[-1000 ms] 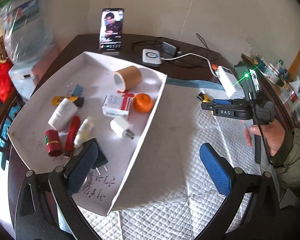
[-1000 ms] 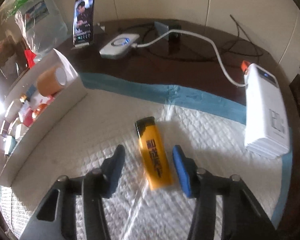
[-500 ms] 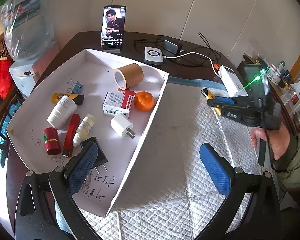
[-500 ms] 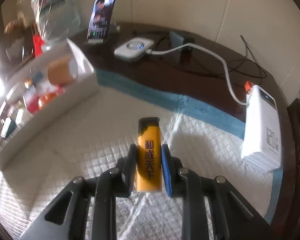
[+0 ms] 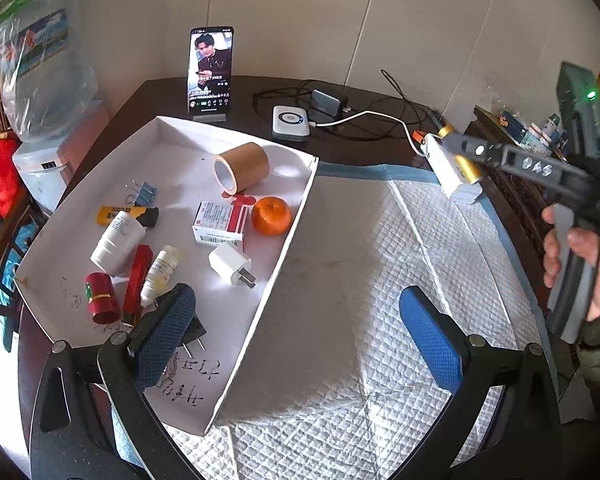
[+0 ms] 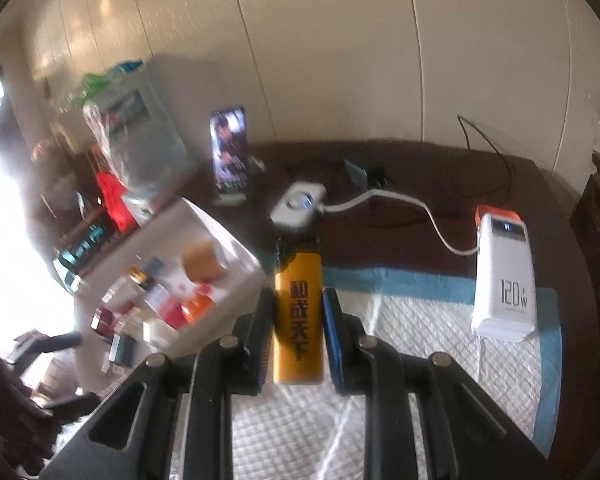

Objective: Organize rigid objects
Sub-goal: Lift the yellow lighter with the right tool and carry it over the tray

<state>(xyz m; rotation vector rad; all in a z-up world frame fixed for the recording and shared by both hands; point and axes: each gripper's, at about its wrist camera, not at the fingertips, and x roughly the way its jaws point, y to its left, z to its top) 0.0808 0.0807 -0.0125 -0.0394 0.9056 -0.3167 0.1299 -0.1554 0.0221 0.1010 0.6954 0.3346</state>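
The right claw (image 6: 298, 320) is clamped on a yellow lighter (image 6: 299, 312), gripping its long sides with the black cap end pointing forward. It is held in the air above the white quilted mat (image 5: 380, 280) that covers the near part of the dark desk (image 5: 372, 92). In the left wrist view the right claw (image 5: 460, 152) hangs over the far right part of the mat, just in front of a white power bank (image 5: 452, 174). The left claw (image 5: 296, 332) is spread wide and holds nothing, low over the near corner of a shallow white tray (image 5: 296, 216) on the left of the desk. The tray already holds a tape roll (image 5: 242, 166), an orange (image 5: 271, 215), a medicine box (image 5: 220, 224), a white plug (image 5: 230, 262) and small bottles. The likely next step is carrying the lighter to the tray. Its smooth sides could slip between the pads. Set down in the crowded middle, it could knock the orange or tape roll rolling.
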